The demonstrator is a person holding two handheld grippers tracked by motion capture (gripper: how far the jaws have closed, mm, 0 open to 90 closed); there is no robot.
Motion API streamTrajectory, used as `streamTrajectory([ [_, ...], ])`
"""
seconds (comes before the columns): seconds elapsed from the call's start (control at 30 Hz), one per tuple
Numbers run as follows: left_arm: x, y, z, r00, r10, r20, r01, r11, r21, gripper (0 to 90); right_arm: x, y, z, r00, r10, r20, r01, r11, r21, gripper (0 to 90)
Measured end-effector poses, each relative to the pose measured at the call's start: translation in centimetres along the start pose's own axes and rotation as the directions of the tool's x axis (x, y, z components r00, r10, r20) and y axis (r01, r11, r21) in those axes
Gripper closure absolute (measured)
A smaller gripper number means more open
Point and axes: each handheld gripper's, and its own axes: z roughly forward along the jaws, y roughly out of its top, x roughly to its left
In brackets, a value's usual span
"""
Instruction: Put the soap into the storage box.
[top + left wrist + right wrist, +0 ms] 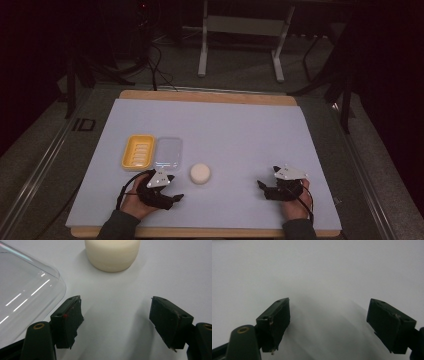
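Both jaws of the left gripper [116, 315] are held apart, empty; the soap [112, 253] should be approached centred, clear of the clear lid [25, 292].

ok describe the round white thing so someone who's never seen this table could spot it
On the white table, look along the near edge for the left tool, open and empty. Just ahead of it sits the soap, a small cream puck. It is the only round thing: the yellow dish and clear lid to its left are rectangular.
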Motion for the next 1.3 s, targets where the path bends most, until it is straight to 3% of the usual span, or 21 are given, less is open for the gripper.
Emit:
streamTrajectory([
  [0.43,0.0,0.1,0.0,1.0,0.005,0.0,-0.005,1.0,-0.007,26.5,0.0,0.0,-0.1,1.0,0.006,0.004,-0.006,1.0,-0.009,18.7],
  [0.73,0.1,1.1,-0.4,0.9997,0.022,0.009,-0.022,0.9996,-0.015,26.5,-0.3,-0.2,-0.4,0.9992,0.039,-0.007,-0.039,0.998,-0.044,18.7],
  [1.07,0.6,2.2,-0.6,0.999,0.044,-0.005,-0.044,0.9989,0.019,26.3,-0.4,-0.2,-0.4,0.9989,0.042,-0.02,-0.043,0.998,-0.046,18.7],
  [1.3,0.9,3.4,-0.4,0.9979,0.062,0.02,-0.062,0.9974,0.036,23.4,-0.2,-0.2,-0.4,0.9995,0.027,-0.019,-0.027,0.999,-0.04,18.7],
])
